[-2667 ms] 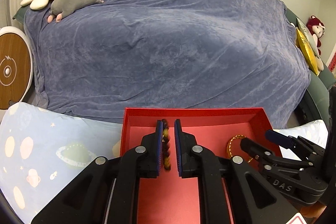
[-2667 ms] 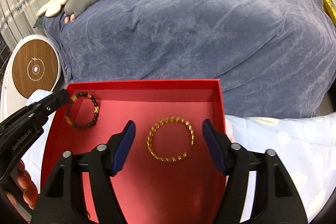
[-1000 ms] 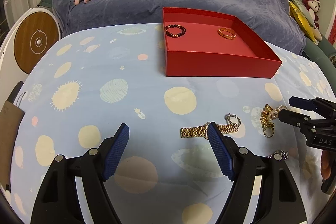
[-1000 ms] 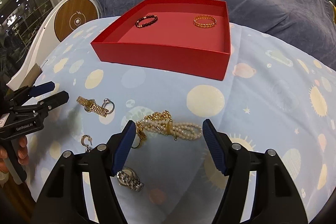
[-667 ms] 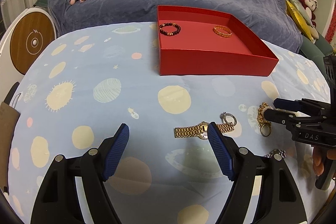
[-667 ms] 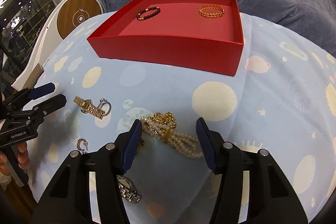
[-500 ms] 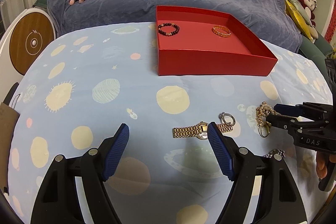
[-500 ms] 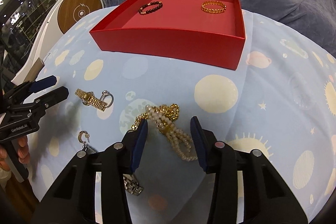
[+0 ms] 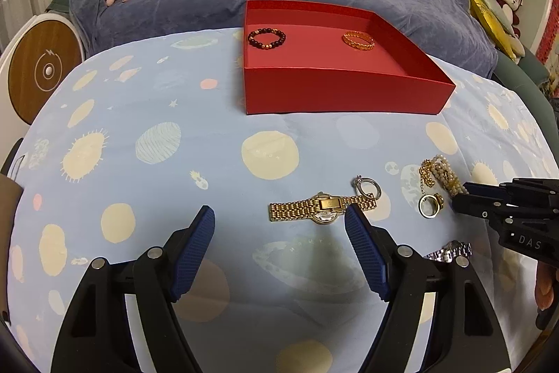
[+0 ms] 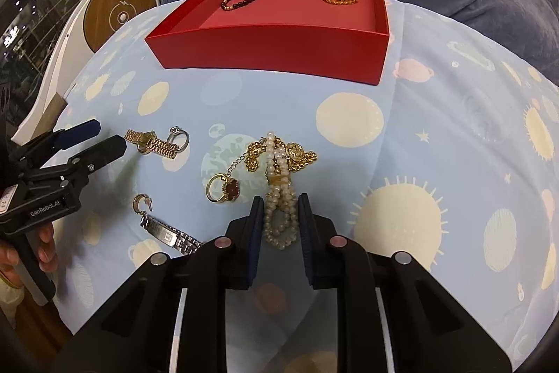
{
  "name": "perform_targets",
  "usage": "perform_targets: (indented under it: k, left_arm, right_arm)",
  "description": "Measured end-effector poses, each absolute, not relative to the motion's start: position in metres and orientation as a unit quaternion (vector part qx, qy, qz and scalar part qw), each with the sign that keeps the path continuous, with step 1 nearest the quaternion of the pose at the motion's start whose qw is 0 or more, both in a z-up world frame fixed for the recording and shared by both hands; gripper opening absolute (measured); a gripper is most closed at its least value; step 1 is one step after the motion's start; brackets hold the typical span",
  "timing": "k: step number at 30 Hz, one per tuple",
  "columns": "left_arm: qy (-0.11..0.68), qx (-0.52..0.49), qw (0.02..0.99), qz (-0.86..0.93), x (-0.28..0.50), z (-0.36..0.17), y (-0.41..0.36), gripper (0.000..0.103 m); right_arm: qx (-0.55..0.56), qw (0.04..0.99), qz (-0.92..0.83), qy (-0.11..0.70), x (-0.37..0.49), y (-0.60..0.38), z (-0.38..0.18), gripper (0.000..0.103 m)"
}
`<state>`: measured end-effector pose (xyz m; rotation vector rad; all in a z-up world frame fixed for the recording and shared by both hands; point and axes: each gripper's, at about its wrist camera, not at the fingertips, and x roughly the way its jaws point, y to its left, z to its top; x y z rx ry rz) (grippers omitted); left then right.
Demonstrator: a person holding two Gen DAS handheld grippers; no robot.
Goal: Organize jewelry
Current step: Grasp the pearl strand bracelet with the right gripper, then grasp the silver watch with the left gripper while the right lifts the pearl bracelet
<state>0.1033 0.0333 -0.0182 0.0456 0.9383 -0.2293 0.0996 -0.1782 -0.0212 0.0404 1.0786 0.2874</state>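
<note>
My right hand-held gripper (image 10: 279,215) has just been closing around the pearl bracelet (image 10: 279,198); my left hand-held gripper (image 9: 279,243) gapes beside the gold watch (image 9: 319,207).

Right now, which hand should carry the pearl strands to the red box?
Right. The right gripper has just been closing around the pearl strands, which lie between its pads. The left gripper is open by the gold watch, away from them.
</note>
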Motion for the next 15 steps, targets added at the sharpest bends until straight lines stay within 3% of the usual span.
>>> perform_targets:
  k: [15]
  left_arm:
    - [0.428,0.037,0.883,-0.19,0.079,-0.01,0.002,0.074]
  right_arm:
    - [0.066,0.875,0.135,0.461,0.082,-0.197,0.022,0.015]
